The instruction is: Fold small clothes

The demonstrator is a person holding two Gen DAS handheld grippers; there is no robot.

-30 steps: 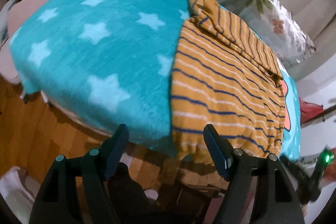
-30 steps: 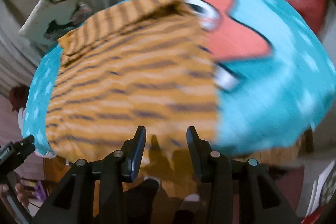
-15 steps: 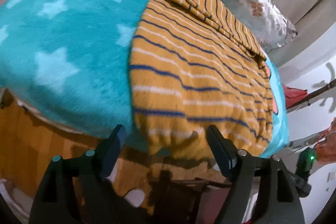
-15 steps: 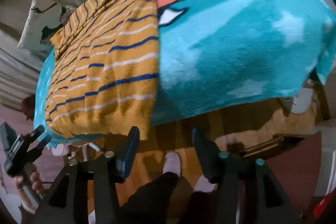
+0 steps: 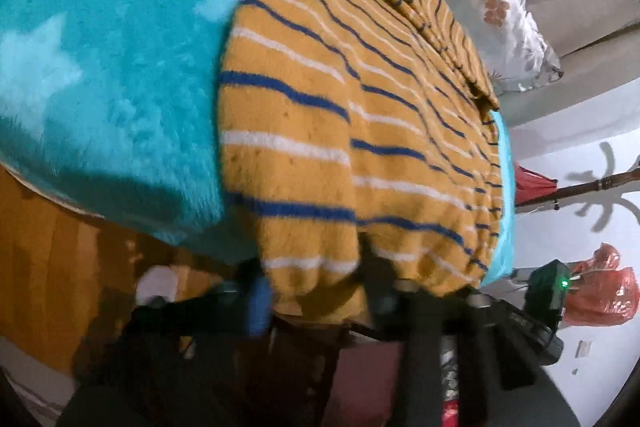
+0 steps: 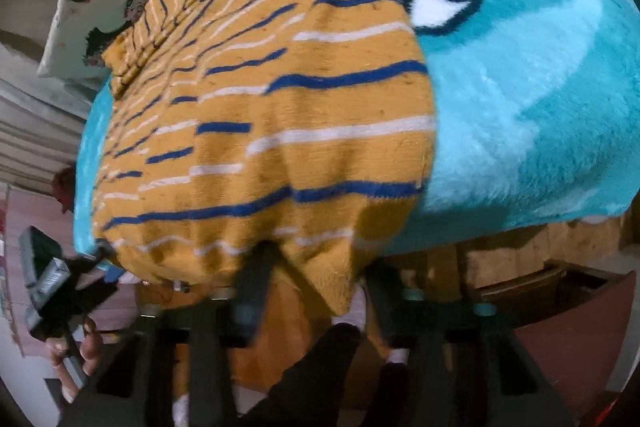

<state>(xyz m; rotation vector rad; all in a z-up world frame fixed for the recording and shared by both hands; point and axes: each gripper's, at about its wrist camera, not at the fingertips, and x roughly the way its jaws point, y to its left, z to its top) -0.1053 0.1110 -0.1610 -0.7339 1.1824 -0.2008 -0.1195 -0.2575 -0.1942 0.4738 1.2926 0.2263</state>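
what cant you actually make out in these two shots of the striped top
- Left wrist view: motion blur smears the left gripper; whether it grips the striped top is unclear.
- Right wrist view: right gripper blurred too; hem contact unclear.
- Both views: top's underside and the blanket beneath it hidden.

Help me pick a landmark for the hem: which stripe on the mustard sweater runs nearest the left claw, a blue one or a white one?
A white one: on the mustard-yellow striped knit sweater, the short white stripe sits just above the left claw; the nearest blue stripe runs farther up.
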